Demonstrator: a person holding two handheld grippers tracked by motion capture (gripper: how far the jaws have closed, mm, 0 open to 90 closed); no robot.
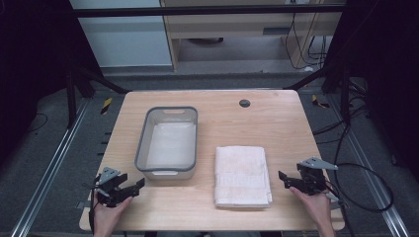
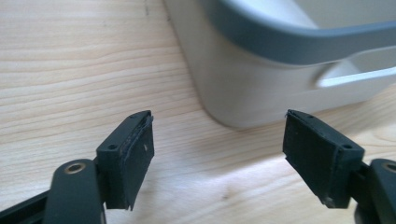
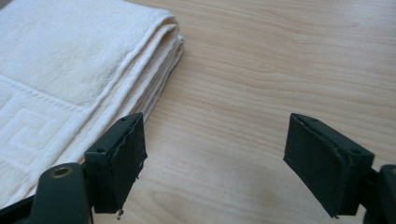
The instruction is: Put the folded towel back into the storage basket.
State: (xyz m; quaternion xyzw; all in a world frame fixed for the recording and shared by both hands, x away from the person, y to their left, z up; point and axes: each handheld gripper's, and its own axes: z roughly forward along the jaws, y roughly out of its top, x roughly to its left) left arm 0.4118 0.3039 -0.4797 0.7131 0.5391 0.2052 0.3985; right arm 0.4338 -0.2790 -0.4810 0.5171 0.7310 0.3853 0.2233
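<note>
**Both tools open and empty at the near corners of the counter**

Plainly, no brand, label or readable writing shows on anything here; the nearest thing to a mark is a woven key-pattern band across the folded towel [image 1: 242, 175], which the right gripper view picks up in relief at its lower left.

That towel [image 3: 60, 70] is cream-white terry, folded into a neat oblong several layers thick, its stacked edges showing along the fold. It lies flat on the light wooden counter [image 1: 276, 118], right of centre in the high view. Just left of it, apart from it, sits a pale rectangular bin [image 1: 168, 143] with a grey rim and cut-out handles at its short ends; nothing can be made out inside it. A small dark round grommet [image 1: 244, 103] sits in the counter toward the upper middle of the frame.

The left tool [image 1: 129, 187] is held at the lower left of the high view, close to the bin's near corner. Its jaws stand wide apart with nothing between them, and the left gripper view shows the bin's rounded corner [image 2: 261, 88] just beyond them.

The right tool [image 1: 285, 180] is held at the lower right, near the towel's right edge but not touching it. Its jaws are likewise spread wide over bare wood, holding nothing.
</note>
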